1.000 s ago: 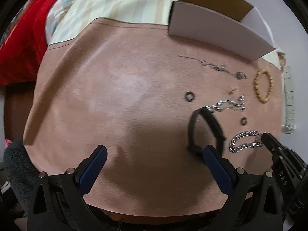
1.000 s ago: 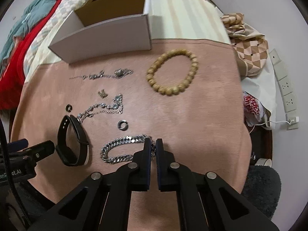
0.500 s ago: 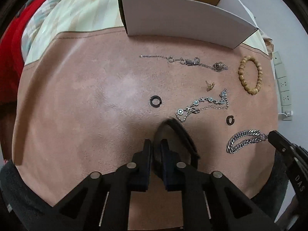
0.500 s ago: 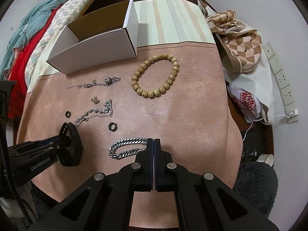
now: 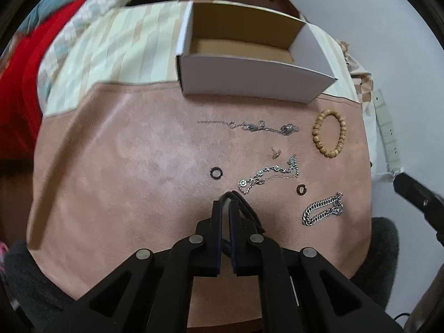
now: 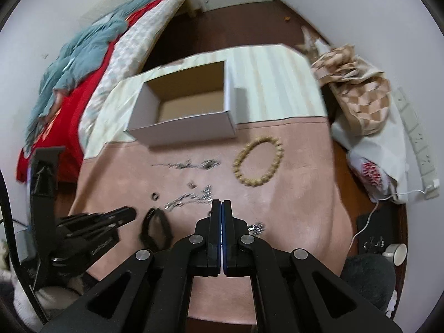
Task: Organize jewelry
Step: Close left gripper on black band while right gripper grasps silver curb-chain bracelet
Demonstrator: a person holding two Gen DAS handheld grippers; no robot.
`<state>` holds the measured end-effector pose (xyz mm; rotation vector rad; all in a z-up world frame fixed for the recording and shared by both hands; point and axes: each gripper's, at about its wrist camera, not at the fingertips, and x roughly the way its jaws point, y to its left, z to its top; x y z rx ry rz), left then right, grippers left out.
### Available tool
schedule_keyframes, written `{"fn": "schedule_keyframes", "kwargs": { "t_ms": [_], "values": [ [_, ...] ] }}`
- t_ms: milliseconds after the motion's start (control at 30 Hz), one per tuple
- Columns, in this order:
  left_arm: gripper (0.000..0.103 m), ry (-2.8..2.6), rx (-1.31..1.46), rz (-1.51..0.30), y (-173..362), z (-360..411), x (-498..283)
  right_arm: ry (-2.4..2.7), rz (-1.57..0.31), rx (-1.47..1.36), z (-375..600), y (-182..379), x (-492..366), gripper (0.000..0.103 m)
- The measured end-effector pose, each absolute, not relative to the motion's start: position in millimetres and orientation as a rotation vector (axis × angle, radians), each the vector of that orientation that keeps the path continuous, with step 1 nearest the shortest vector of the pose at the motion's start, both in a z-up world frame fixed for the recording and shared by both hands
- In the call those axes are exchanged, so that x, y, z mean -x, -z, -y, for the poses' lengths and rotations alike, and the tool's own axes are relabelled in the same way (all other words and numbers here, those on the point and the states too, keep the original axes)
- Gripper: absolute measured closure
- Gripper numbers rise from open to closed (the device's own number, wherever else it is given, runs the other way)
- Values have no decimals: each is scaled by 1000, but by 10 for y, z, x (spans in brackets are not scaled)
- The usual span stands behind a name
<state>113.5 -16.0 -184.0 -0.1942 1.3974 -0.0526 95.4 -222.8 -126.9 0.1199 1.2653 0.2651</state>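
Observation:
My left gripper [image 5: 226, 205] is shut on the black band bracelet [image 5: 244, 204] and holds it above the pink mat [image 5: 125, 166]. The band also shows in the right wrist view [image 6: 155, 226]. My right gripper [image 6: 222, 204] is shut; its fingers are raised over the silver curb chain [image 5: 323, 212], which lies loose on the mat, and I see nothing between them. An open white cardboard box [image 5: 249, 63] stands at the mat's far edge. On the mat lie a wooden bead bracelet [image 5: 330, 133], two thin silver chains [image 5: 255, 126] [image 5: 269, 174], two dark rings [image 5: 216, 172] [image 5: 301, 189] and a small earring [image 5: 275, 153].
The mat lies on a striped tablecloth [image 5: 111, 47]. A bed with red and teal bedding [image 6: 83, 63] is at the left. A checked bag [image 6: 358, 91] and a white power strip [image 6: 416, 144] are at the right, off the table.
My left gripper shut on the black band and lifted it. My right gripper closed fully and rose away from the silver curb chain, which stayed on the mat.

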Motion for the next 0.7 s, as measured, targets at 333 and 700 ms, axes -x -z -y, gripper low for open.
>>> {"fn": "schedule_keyframes", "kwargs": {
  "t_ms": [333,700],
  "values": [
    [63,24,192,-1503,2401,197,-998,-173,-1426,-130,2497,1994,-991,64],
    [101,5,75,-1416,2425,247,-966,-132,-1423,61,2213,2321,-871,90]
  ]
}}
